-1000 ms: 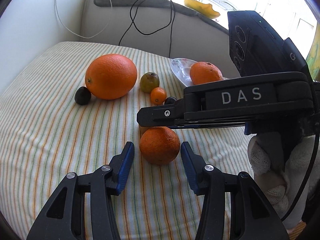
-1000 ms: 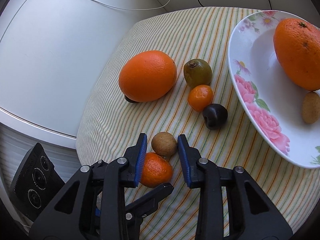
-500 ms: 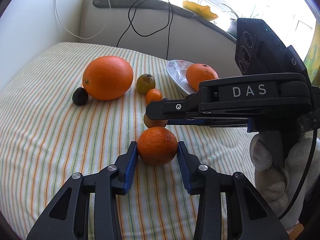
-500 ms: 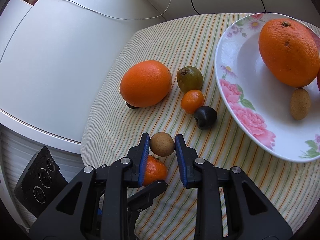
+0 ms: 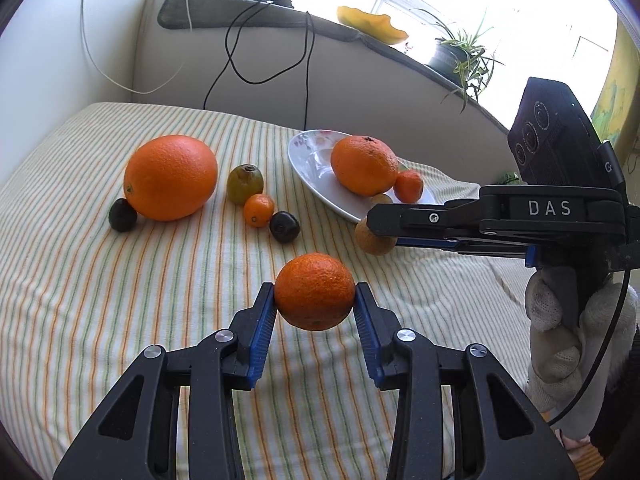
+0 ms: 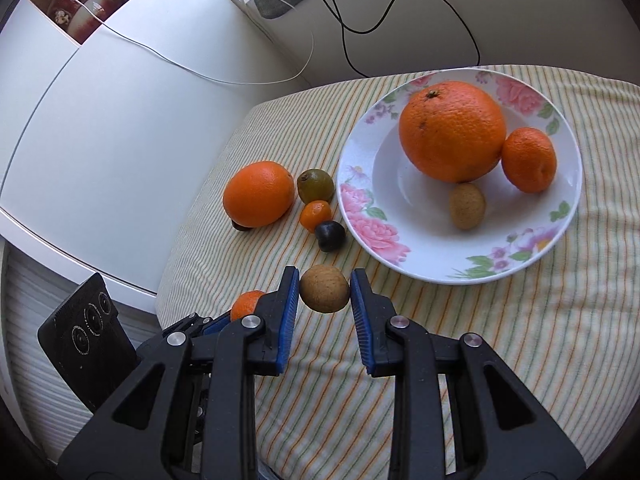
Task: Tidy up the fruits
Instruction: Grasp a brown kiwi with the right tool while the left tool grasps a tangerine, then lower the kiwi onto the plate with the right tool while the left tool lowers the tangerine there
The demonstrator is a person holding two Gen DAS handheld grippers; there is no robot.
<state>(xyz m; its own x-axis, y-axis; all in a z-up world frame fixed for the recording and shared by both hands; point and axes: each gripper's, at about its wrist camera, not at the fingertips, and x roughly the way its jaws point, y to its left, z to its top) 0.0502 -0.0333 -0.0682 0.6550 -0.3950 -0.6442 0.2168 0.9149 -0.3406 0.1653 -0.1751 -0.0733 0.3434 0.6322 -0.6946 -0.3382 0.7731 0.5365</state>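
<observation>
My left gripper [image 5: 315, 300] is shut on a mandarin [image 5: 314, 291] held above the striped cloth. My right gripper [image 6: 325, 286] is shut on a small brown fruit [image 6: 324, 288], also lifted; the same brown fruit [image 5: 372, 240] shows at the right gripper's tip in the left wrist view. A floral plate [image 6: 360, 208] holds a big orange [image 6: 452, 131], a mandarin [image 6: 529, 159] and a brown fruit [image 6: 467, 205]. On the cloth lie a large orange [image 5: 170, 177], a green-brown fruit [image 5: 245, 184], a tiny orange [image 5: 259, 210] and two dark fruits [image 5: 284, 226], [image 5: 122, 215].
The striped cloth [image 5: 80, 300] covers a round table beside a white wall and cabinet [image 6: 100, 120]. Black and white cables [image 5: 240, 60] hang behind it. A gloved hand [image 5: 568, 320] holds the right gripper. A windowsill with plants [image 5: 460, 52] lies beyond.
Both grippers closed on their fruits and lifted them off the cloth. The right gripper has carried the brown fruit rightward toward the plate; both views have pulled back.
</observation>
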